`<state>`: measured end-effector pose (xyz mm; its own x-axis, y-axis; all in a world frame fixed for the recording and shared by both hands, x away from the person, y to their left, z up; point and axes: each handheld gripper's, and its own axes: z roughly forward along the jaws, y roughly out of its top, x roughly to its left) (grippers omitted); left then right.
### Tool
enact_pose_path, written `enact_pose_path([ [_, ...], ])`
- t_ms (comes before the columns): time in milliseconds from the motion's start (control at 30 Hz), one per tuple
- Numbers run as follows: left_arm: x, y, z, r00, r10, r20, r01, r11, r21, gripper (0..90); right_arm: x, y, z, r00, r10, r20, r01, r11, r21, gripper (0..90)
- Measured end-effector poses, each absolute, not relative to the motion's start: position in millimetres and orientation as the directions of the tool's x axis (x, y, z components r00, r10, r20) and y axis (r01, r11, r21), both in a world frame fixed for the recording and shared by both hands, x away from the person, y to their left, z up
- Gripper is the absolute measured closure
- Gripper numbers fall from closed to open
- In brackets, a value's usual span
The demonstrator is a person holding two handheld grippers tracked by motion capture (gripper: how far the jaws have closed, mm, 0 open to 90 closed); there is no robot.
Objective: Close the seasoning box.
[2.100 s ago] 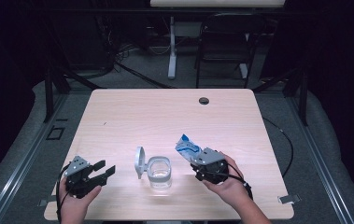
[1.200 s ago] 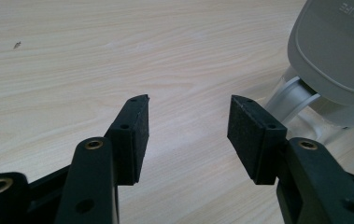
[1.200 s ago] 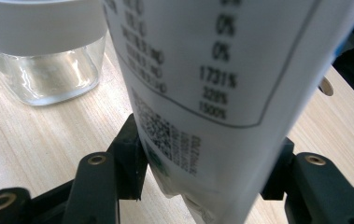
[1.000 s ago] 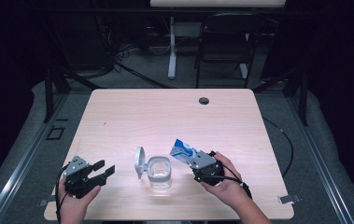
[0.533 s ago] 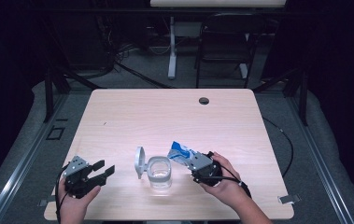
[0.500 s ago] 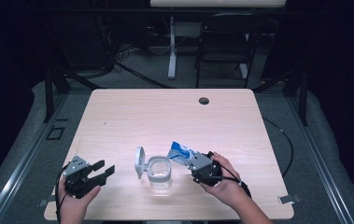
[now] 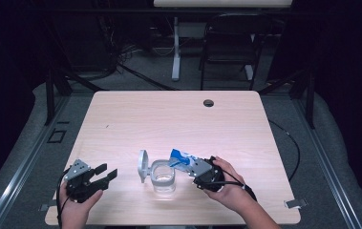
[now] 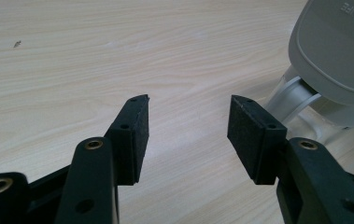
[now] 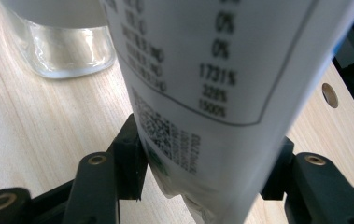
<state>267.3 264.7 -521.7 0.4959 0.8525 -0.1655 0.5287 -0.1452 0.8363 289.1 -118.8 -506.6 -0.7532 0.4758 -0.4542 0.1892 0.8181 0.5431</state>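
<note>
A clear glass jar (image 7: 163,176) stands near the table's front edge, its grey flip lid (image 7: 143,165) swung open to the left. My right gripper (image 7: 191,167) is shut on a blue and white packet (image 7: 182,161), which is tipped left with its far end over the jar's mouth. In the right gripper view the packet's printed white face (image 9: 212,84) sits between both pads of the right gripper (image 9: 207,163), and the jar (image 9: 62,42) stands behind it. My left gripper (image 7: 107,172) stands open left of the jar, nothing between its jaws. The left gripper (image 8: 188,126) points at the lid (image 8: 338,46).
The pale wooden table (image 7: 169,124) has a round cable hole (image 7: 208,102) near its far edge. Behind the table stand a dark chair (image 7: 228,47) and a white desk leg (image 7: 175,52). A small clip (image 7: 294,203) sits at the front right corner.
The packet has tipped further left and down, its far end now over the jar's mouth. The left gripper has not moved.
</note>
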Motion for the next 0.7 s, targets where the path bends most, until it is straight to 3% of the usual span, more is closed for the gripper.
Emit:
enact_pose_path([
  [700, 266.6, 264.4, -519.7, 0.503, 0.847, -0.172, 0.523, -0.14, 0.841, 48.8, 287.8, -113.3, -511.0, -0.748, 0.42, -0.514, 0.168, 0.869, 0.466, 46.6],
])
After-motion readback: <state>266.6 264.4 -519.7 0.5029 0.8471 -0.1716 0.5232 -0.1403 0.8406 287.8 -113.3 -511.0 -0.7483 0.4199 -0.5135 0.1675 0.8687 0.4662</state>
